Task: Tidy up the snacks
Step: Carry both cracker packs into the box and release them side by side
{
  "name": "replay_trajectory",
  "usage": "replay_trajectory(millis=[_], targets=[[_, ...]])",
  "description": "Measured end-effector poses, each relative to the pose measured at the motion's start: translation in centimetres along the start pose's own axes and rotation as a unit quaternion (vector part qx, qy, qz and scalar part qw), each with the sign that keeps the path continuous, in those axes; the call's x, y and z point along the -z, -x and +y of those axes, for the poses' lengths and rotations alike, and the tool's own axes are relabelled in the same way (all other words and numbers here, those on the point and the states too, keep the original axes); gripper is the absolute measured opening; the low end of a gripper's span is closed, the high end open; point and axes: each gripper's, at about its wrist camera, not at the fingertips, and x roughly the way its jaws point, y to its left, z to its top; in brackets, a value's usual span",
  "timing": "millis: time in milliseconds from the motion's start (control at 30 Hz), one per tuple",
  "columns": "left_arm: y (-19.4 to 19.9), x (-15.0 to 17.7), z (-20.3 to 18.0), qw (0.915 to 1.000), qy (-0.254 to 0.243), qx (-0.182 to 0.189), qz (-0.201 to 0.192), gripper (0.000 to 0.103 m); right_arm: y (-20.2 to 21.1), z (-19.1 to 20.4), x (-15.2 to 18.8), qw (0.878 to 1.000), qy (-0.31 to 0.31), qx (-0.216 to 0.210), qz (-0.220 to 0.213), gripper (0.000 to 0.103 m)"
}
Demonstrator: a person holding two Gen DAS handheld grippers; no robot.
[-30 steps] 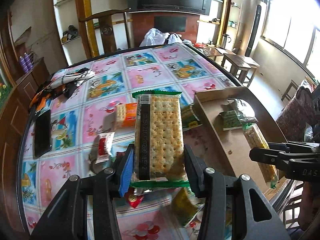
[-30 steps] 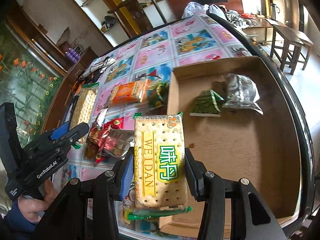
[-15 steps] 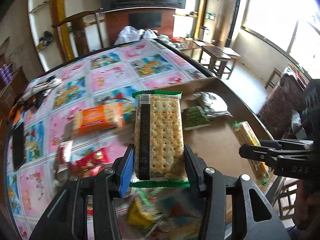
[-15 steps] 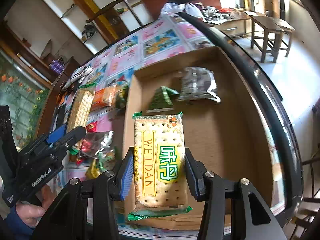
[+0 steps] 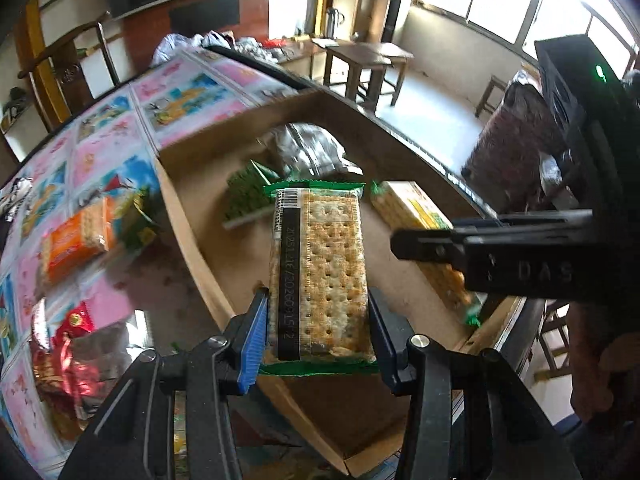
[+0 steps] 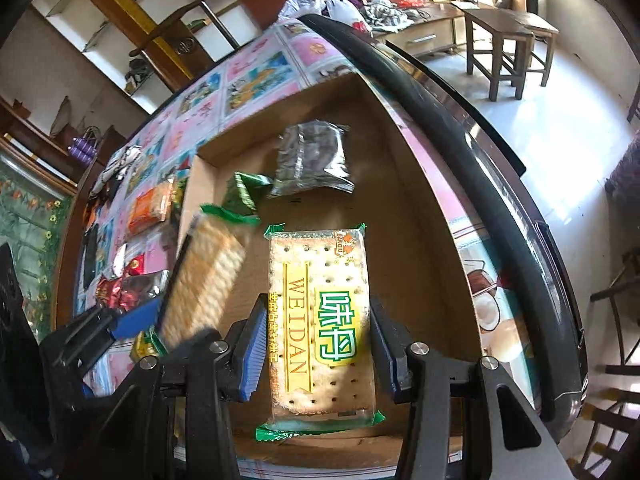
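Left wrist view: the left gripper (image 5: pixel 316 332) pinches a cracker pack (image 5: pixel 320 276) over the cardboard box (image 5: pixel 192 240), which holds a green packet (image 5: pixel 244 196) at 11 o'clock and a silver bag (image 5: pixel 308 148) (blurred) at 12.

Right wrist view: the right gripper (image 6: pixel 318 344) pinches a WEIDAN cracker pack (image 6: pixel 320 320) above the same box, which stands on the counter (image 6: pixel 256 68).

Patterned table (image 6: pixel 256 76); cardboard tray (image 6: pixel 432 208), orange cracker pack (image 6: pixel 150 208) (loose wrappers nearby)

Both the left hand-held gripper (image 5: pixel 316 328) and right hand-held gripper (image 6: pixel 318 348) (tilted downward) clamp flat packets.
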Motion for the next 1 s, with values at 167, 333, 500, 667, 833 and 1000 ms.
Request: replay_trajectory(millis=[167,333,500,667,833,1000], targets=[[-1.2,0.1,0.5,0.9997,0.015,0.005,0.016,0.041,-1.3,-0.7,-0.4,1.000,-0.005,0.004,0.012,0.050],[-2.1,-0.1,0.8,0.9994,0.024,0.008,0.023,0.041,-2.3,-0.7,-1.0,1.000,0.003,0.009,0.020,0.050],[-2.4,-0.1,0.8,0.9993,0.028,0.011,0.025,0.041,-3.0,-0.6,-1.4,1.000,0.013,0.014,0.025,0.050],[-2.2,0.0,0.8,0.9993,0.027,0.012,0.021,0.041,-3.6,-0.3,-2.2,0.999,0.026,0.023,0.022,0.050],[-1.7,0.1,1.1,0.9993,0.031,0.011,0.014,0.041,-3.6,0.0,-2.4,0.999,0.031,0.028,0.020,0.052],[-1.2,0.1,1.4,0.9993,0.036,0.011,0.007,0.043,-2.7,0.3,-2.4,0.999,0.032,0.030,0.008,0.052]])
